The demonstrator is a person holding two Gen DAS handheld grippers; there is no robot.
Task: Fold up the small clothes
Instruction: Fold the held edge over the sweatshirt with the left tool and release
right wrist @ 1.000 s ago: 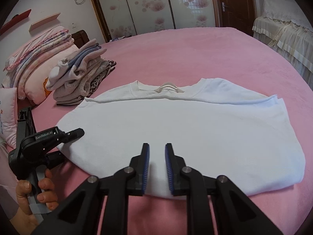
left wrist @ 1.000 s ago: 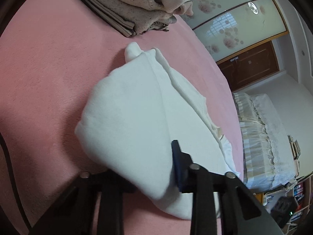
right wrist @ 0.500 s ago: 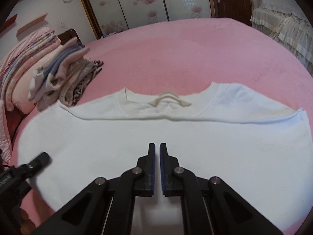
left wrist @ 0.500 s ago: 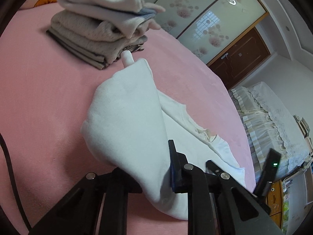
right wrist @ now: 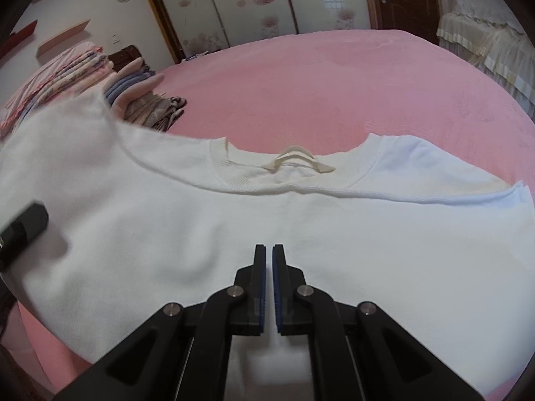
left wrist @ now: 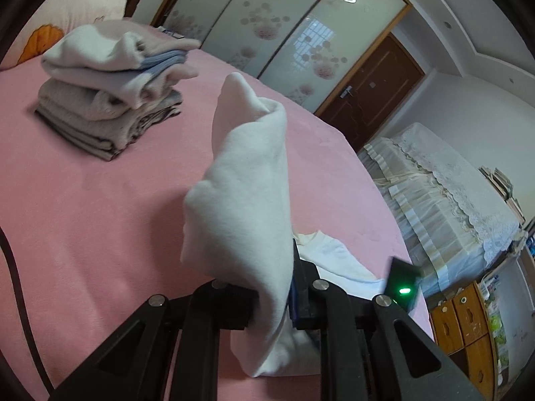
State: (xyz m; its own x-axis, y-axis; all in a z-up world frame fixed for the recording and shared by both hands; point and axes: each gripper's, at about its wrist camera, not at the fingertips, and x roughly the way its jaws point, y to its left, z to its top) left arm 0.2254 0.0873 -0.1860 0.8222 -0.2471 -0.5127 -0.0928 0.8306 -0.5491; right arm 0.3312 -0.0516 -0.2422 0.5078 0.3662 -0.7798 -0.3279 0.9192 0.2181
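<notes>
**Op:** Pink bedspread (right wrist: 334,77) was the work surface, with a stack of folded clothes (left wrist: 110,93) off to the side and a wardrobe (right wrist: 254,3) behind. I had the white shirt (right wrist: 301,220) lying front-up across the bed, neckline (right wrist: 294,163) at the far edge.

**Rev:** Fingers?

**Op:** Left gripper (left wrist: 287,297) was clamped on the shirt's side edge, and the cloth stood up from it in a loose cone. Right gripper (right wrist: 269,287) had its fingers together with nothing between them. It sat over the shirt's middle and looked to be pressing down there, though contact wasn't clear.

**Rev:** How did you mean to run the fold?

**Op:** I judged it best to carry the lifted side straight across toward the centre line and keep the right gripper down as an anchor so the body didn't drag. I wanted the raised edge taut and parallel to the far side, then laid down low without a drop.

**Rev:** Orientation?

**Op:** Collar pointed away from the right camera, hem toward it. Long axis ran left to right in that view, shoulder to shoulder, with the left end raised.
</notes>
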